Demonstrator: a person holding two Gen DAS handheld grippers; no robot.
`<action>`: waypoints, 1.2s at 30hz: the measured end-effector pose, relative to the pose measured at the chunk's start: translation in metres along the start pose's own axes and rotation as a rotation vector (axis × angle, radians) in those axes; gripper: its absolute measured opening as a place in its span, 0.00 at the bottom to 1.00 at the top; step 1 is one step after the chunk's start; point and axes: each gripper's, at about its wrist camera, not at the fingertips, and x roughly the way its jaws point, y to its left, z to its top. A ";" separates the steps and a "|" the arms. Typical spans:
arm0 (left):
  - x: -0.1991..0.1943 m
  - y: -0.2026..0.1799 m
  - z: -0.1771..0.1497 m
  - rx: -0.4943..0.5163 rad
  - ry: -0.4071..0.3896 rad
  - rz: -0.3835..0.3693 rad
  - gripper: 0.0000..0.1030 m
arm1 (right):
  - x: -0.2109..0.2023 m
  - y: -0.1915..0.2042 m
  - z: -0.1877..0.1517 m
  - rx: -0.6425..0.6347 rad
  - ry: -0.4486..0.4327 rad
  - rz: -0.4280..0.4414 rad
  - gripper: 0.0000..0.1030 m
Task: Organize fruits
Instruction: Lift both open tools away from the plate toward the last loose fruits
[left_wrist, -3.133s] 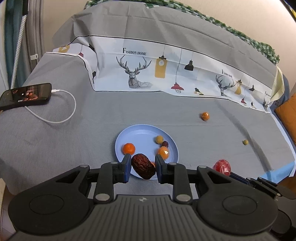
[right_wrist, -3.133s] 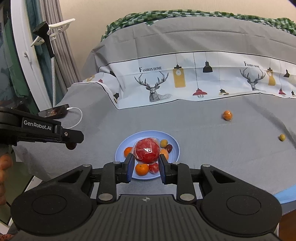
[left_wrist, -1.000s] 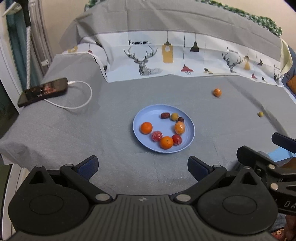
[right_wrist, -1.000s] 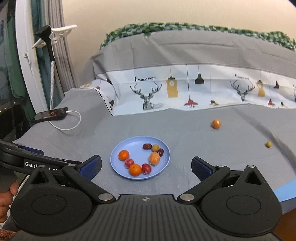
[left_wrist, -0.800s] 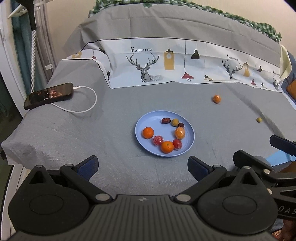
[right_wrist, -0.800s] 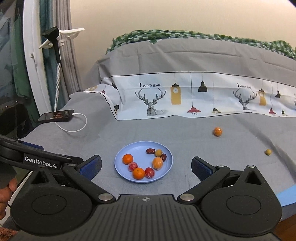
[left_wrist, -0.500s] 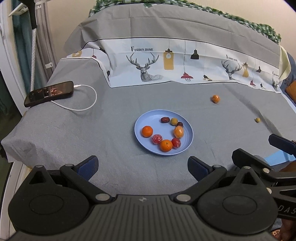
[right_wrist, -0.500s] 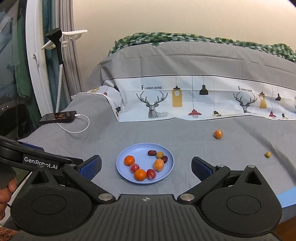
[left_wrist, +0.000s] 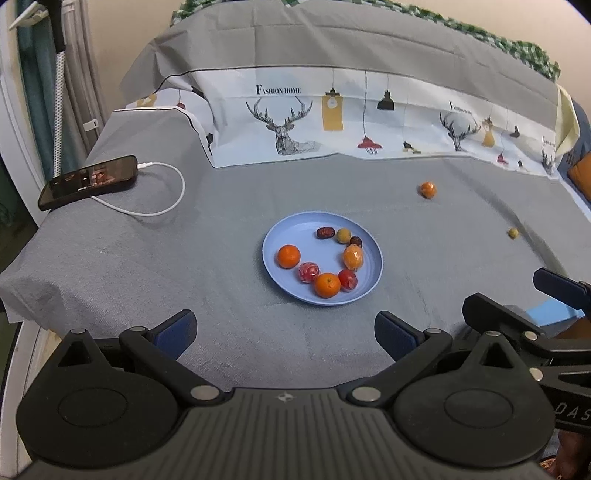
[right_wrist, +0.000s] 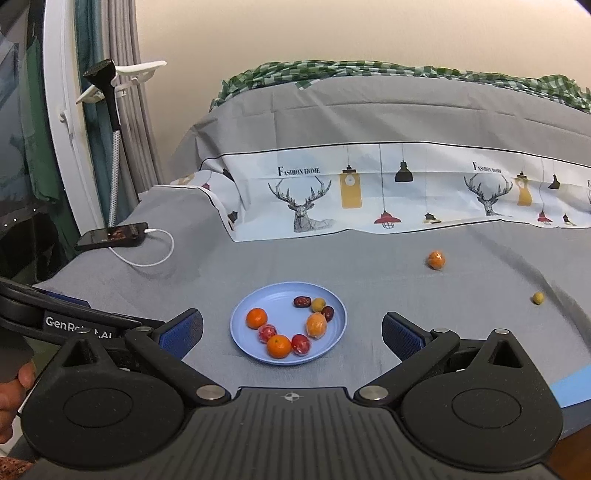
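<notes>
Between picks, both grippers (left_wrist: 283, 334) (right_wrist: 292, 332) spread wide and empty short of the plate (left_wrist: 373, 271); next, reaching right for the stray orange (left_wrist: 427, 189) and small yellow fruit (left_wrist: 513, 233).

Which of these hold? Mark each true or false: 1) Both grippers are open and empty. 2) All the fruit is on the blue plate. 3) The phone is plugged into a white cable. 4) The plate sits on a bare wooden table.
1) True: the left gripper and the right gripper both stand wide open with nothing between the fingers.
2) False: a wrapped orange fruit and a small yellow fruit lie on the grey cloth, apart from the blue plate.
3) True: the phone has a white cable in its end.
4) False: the plate rests on the grey cloth.
</notes>
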 end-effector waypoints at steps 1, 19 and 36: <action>0.001 -0.002 0.001 0.007 0.000 0.001 0.99 | 0.002 -0.002 0.000 0.008 0.003 0.000 0.99; 0.054 -0.059 0.056 0.081 0.051 -0.057 1.00 | 0.002 -0.093 0.011 0.169 -0.144 -0.259 0.99; 0.133 -0.140 0.113 0.158 0.082 -0.095 1.00 | 0.042 -0.207 0.004 0.323 -0.057 -0.434 0.99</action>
